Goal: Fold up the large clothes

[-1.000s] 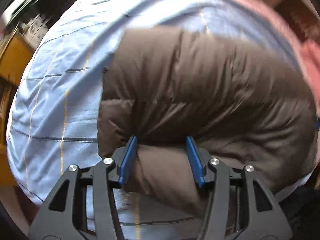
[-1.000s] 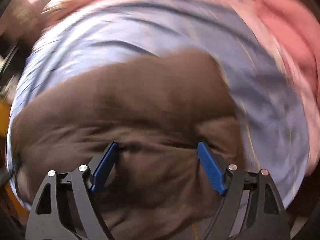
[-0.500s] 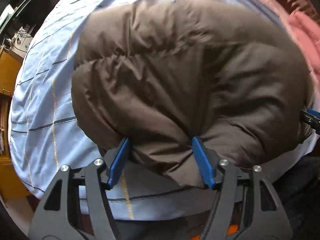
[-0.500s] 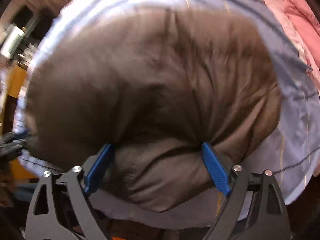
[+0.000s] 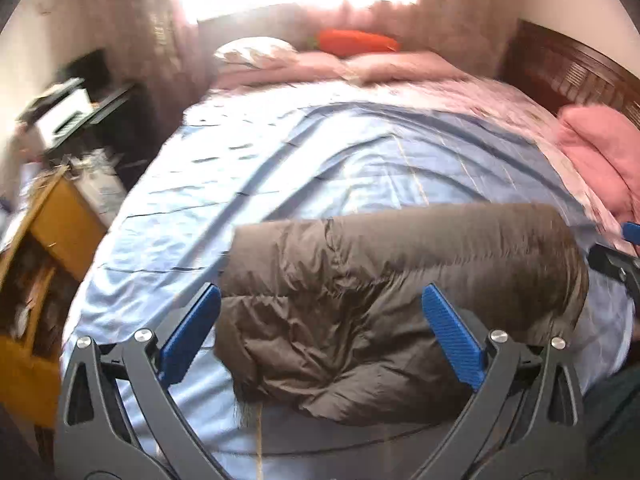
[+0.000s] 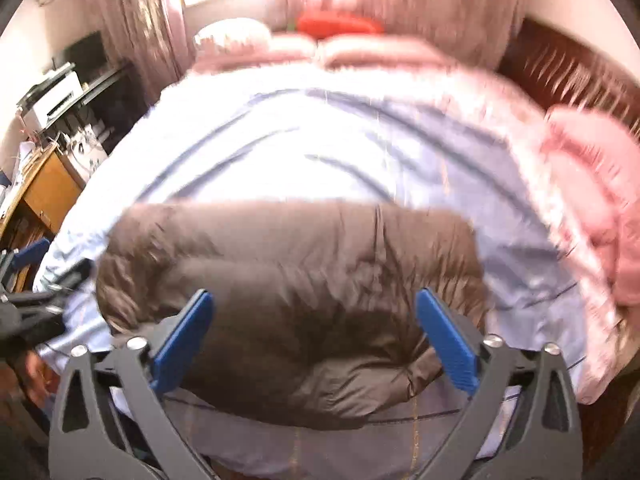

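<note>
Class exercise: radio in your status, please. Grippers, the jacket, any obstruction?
Left hand-held gripper and right hand-held gripper opening, nothing between pads. Brown puffer jacket folded on blue bedsheet. Nothing in the way.

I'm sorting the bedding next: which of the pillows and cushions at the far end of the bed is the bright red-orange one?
The long red-orange cushion lies farthest back under the window, behind the pink pillows; the white pillow sits left of it.
</note>
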A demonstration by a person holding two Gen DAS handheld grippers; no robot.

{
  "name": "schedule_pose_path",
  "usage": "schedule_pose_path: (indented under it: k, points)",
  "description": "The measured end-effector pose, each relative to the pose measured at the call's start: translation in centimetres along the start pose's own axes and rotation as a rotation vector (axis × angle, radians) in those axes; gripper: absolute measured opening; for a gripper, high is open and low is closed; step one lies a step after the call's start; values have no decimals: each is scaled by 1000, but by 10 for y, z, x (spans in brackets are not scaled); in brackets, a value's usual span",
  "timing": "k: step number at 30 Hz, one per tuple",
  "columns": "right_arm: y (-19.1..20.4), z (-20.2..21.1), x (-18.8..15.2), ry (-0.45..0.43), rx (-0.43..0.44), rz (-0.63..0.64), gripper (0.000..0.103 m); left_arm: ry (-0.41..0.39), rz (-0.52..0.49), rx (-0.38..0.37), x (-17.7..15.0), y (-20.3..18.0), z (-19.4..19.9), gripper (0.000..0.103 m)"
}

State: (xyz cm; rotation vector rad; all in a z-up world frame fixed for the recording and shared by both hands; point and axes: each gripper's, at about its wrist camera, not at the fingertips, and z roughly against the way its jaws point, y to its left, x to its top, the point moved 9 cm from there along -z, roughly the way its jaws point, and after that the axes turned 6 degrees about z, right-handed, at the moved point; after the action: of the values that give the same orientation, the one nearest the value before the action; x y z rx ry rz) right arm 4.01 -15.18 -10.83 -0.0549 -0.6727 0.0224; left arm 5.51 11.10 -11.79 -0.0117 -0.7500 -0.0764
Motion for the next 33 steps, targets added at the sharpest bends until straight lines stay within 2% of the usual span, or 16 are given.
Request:
schedule_pose_path:
  k: [2, 4, 6, 7, 10, 11, 13, 15, 17, 19, 22, 26, 30, 33]
  points:
    - [7, 37, 7, -50, -87, 18, 102, 16, 13, -23, 0, -11, 14, 101]
    - [11, 61, 5, -73, -134, 13, 102, 12, 13, -73, -4, -33, 36, 101]
    - [13, 72, 6, -86, -92, -5, 102, -4, -18, -78, 0, -51, 48, 101]
    - [14, 76, 6, -80, -81, -18, 102, -22, -42, -54, 3, -57, 55, 101]
    - [6, 78, 14, -53, -111, -66, 102, -57, -43, -13, 22, -62, 74, 101]
    - [4, 78, 17, -41, -99, -91, 102, -52, -31, -23, 28, -63, 78, 101]
    - [7, 81, 26, -27, -58, -123, 102, -48, 17, -92, 36, -67, 91, 101]
    - [10, 85, 35, -7, -44, -129, 102, -40, 25, -117, 42, -69, 97, 101]
    - [19, 91, 42, 23, -12, -134, 102, -23, 21, -120, 43, -71, 97, 101]
    - [33, 102, 48, -6, 55, -140, 102, -9, 27, -132, 42, -73, 95, 101]
    - [47, 109, 49, -21, 83, -135, 102, 17, 24, -107, 38, -72, 89, 101]
    - [58, 104, 42, 1, 70, -117, 102, 34, 10, -92, 34, -73, 88, 101]
    - [52, 98, 35, -1, 8, -121, 102, 43, -4, -71, 30, -69, 86, 101]
    - [45, 97, 33, -5, -8, -120, 102, 42, -5, -44, 27, -60, 85, 101]
